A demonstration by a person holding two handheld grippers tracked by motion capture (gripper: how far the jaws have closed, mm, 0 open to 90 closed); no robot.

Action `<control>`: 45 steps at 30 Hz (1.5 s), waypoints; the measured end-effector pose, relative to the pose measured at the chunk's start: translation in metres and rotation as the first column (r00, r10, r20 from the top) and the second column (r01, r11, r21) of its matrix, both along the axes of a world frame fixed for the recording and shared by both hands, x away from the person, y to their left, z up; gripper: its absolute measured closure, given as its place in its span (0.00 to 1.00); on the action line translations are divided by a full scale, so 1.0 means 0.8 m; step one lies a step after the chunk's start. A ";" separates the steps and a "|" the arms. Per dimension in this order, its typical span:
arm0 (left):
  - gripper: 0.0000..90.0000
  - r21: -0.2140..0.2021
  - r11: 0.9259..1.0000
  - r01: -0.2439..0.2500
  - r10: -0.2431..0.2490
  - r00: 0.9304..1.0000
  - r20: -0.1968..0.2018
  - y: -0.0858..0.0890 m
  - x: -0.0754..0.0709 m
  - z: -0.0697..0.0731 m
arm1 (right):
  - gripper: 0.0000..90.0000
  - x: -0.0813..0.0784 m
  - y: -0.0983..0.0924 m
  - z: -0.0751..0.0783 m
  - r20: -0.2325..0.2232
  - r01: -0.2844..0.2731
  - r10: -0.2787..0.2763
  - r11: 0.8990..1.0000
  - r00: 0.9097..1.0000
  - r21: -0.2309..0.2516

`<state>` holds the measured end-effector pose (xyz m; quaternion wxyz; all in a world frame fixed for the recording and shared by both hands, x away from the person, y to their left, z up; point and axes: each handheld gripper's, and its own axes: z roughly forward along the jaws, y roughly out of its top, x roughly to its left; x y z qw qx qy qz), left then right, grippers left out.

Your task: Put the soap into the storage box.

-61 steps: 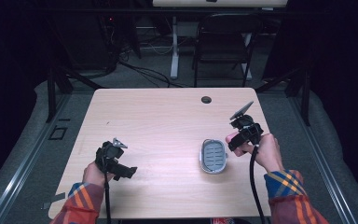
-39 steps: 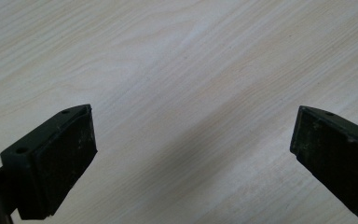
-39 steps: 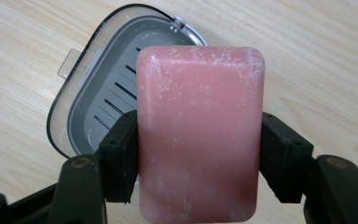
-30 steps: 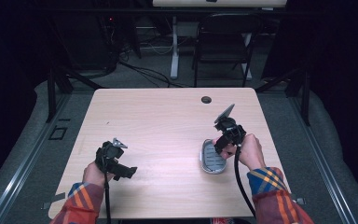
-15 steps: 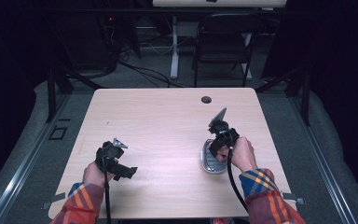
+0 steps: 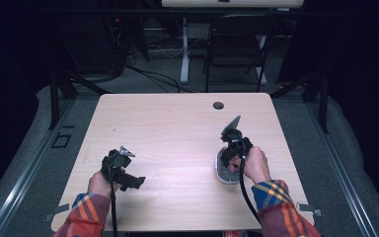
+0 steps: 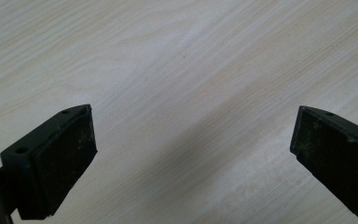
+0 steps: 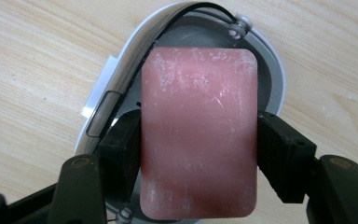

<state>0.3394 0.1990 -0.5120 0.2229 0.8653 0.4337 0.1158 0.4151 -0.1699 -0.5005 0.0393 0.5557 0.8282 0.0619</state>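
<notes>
A pink bar of soap sits between the jaws of my right gripper, whose pads press on its two long sides. Right below the bar lies a white and grey oval soap dish. In the high view the right gripper points down over the dish at the table's right side. My left gripper rests near the front left of the table. In the left gripper view its jaws stand wide open over bare wood, holding nothing.
The light wooden table has a round cable hole near its far edge. A black chair and cables stand on the floor behind the table. Dark floor surrounds it.
My right hand has moved left and down from beside the dish until the gripper stands over it. The left hand has stayed where it was.
</notes>
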 end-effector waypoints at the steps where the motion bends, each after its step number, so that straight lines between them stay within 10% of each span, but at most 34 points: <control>1: 0.00 0.000 1.000 0.001 -0.001 1.000 0.000 0.000 0.000 0.000 | 0.40 0.001 -0.002 0.002 -0.012 -0.012 0.012 1.000 1.000 -0.005; 29: 0.00 0.002 1.000 0.003 -0.003 1.000 -0.004 -0.001 0.000 0.000 | 0.58 -0.019 -0.020 0.027 0.072 -0.047 0.040 0.993 0.997 0.106; 45: 0.00 0.002 1.000 0.006 -0.006 1.000 -0.007 -0.001 0.000 0.000 | 0.35 -0.034 -0.063 0.049 0.150 -0.100 0.084 0.989 0.985 0.106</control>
